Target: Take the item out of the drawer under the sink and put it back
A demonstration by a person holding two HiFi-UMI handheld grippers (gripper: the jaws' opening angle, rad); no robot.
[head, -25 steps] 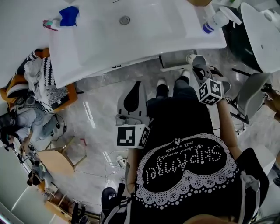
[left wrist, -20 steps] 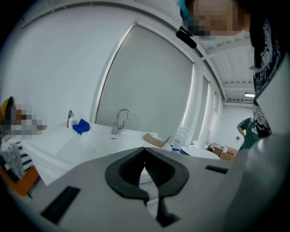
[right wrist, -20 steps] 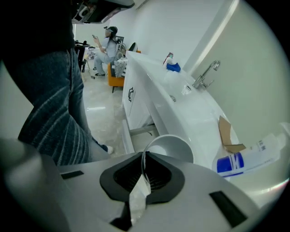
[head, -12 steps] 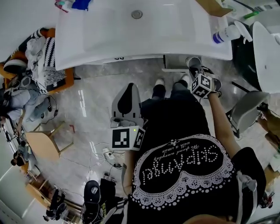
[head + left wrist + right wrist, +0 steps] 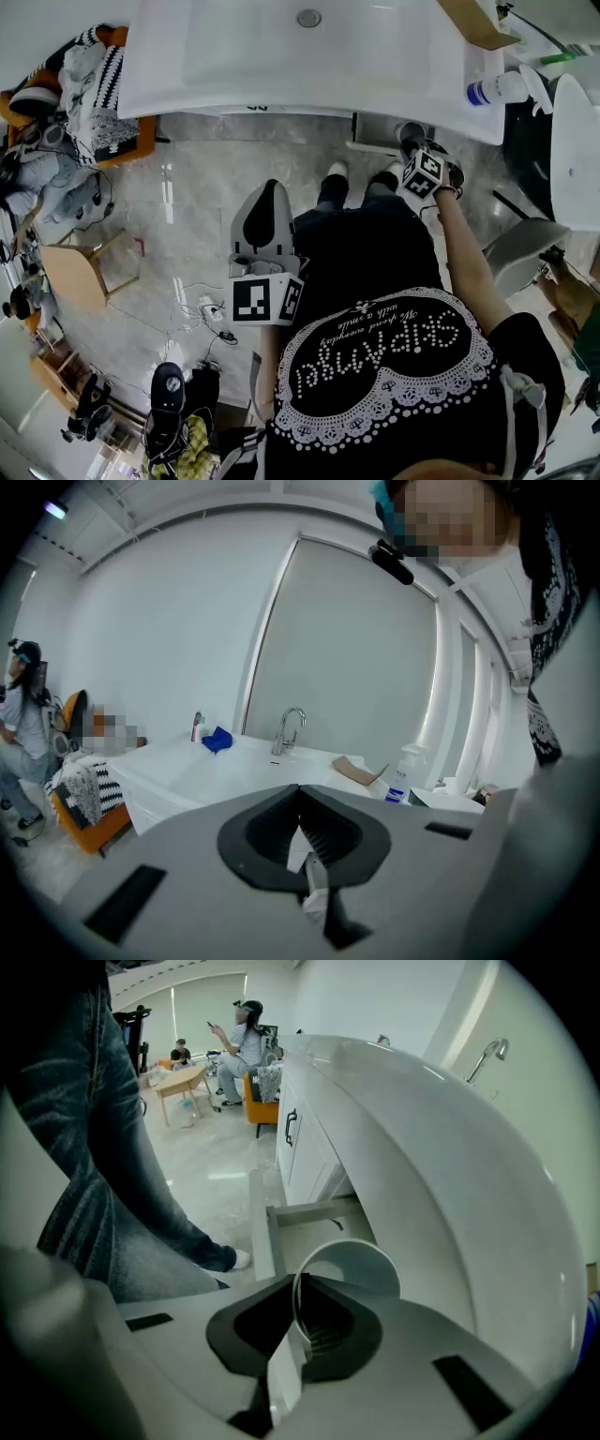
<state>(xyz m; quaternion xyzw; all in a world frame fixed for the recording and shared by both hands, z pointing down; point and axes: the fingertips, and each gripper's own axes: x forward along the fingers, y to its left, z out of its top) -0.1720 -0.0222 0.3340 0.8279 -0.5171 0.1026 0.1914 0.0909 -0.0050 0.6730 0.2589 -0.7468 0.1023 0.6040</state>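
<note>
A white cup (image 5: 349,1265) hangs mouth-on to the camera in the right gripper view. My right gripper (image 5: 298,1314) is shut on its rim. Below it the drawer (image 5: 309,1225) under the white sink (image 5: 422,1138) stands pulled out. In the head view the right gripper (image 5: 418,156) and the cup (image 5: 411,135) are low, right at the open drawer (image 5: 377,132) under the sink's (image 5: 234,56) front edge. My left gripper (image 5: 266,217) stays by the person's waist, jaws together with nothing between them. In its own view the left gripper (image 5: 301,803) points toward the sink top (image 5: 216,771) and the faucet (image 5: 290,728).
A spray bottle (image 5: 502,89) and a piece of cardboard (image 5: 473,23) are on the sink top at the right, a blue cloth (image 5: 217,740) at its left end. The person's legs and shoes (image 5: 361,183) stand before the drawer. Chairs and seated people (image 5: 234,1035) are farther off.
My right gripper has sunk with the cup, from in front of the sink edge down to the open drawer. The left gripper has shifted a little and turned toward the sink.
</note>
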